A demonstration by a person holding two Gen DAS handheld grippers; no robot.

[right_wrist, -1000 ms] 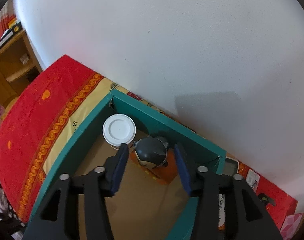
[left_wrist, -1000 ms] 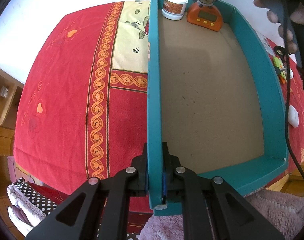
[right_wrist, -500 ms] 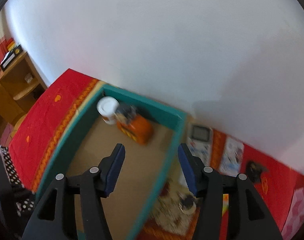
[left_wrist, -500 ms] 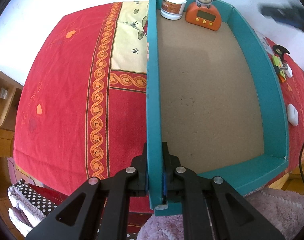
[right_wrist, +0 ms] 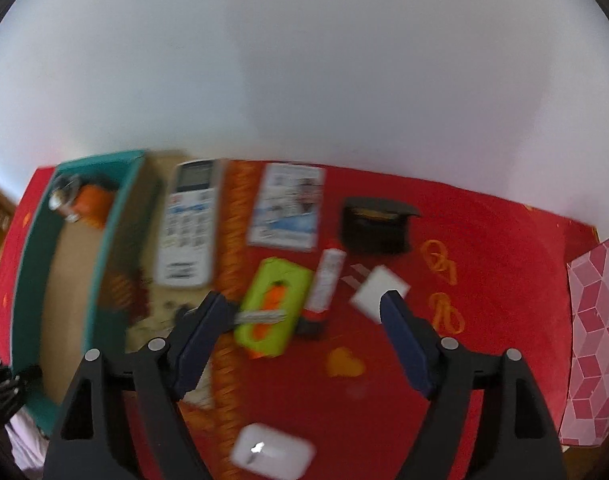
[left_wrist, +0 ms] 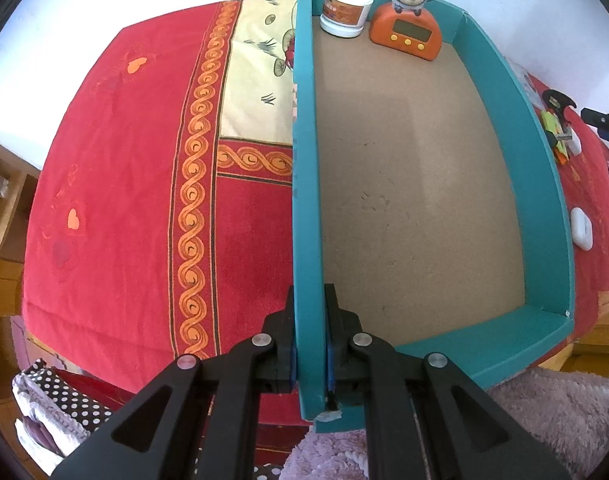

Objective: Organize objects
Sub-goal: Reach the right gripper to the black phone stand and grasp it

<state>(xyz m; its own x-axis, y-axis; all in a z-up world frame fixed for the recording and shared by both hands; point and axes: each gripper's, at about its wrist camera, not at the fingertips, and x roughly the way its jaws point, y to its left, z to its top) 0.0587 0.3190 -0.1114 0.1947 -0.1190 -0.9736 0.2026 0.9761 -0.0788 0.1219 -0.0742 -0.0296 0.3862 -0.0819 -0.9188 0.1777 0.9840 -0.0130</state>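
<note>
Your left claw (left_wrist: 310, 356) is clenched on the near left wall of the teal box (left_wrist: 304, 200), one pad on each side of the wall. The box sits on the red patterned cloth (left_wrist: 116, 184) covering the surface, and its brown floor is bare except at the far end: a white jar (left_wrist: 346, 10) in the far left corner, and just beside it, to the right, an orange clock (left_wrist: 406, 34) with a monkey figure on top, upright against the far wall. Your right claw (right_wrist: 304, 310) is released, jaws just opened wide, nothing between the pads, hovering over the cloth to the right of the box; that view is motion-blurred. Nearest the right camera lies a white earbud case (right_wrist: 272, 454). Farther off, between the fingertips, there is a green case with a carrot print (right_wrist: 274, 306), with a white and red tube (right_wrist: 324, 284) just beside it on the right and a white square card (right_wrist: 374, 292) by the right finger. Beyond those are a white remote (right_wrist: 190, 222) next to the box wall, a printed leaflet (right_wrist: 288, 206) and a black clip-like item (right_wrist: 376, 224); I cannot tell what it is. A pink patterned box (right_wrist: 596, 340) stands at the far right edge.
</note>
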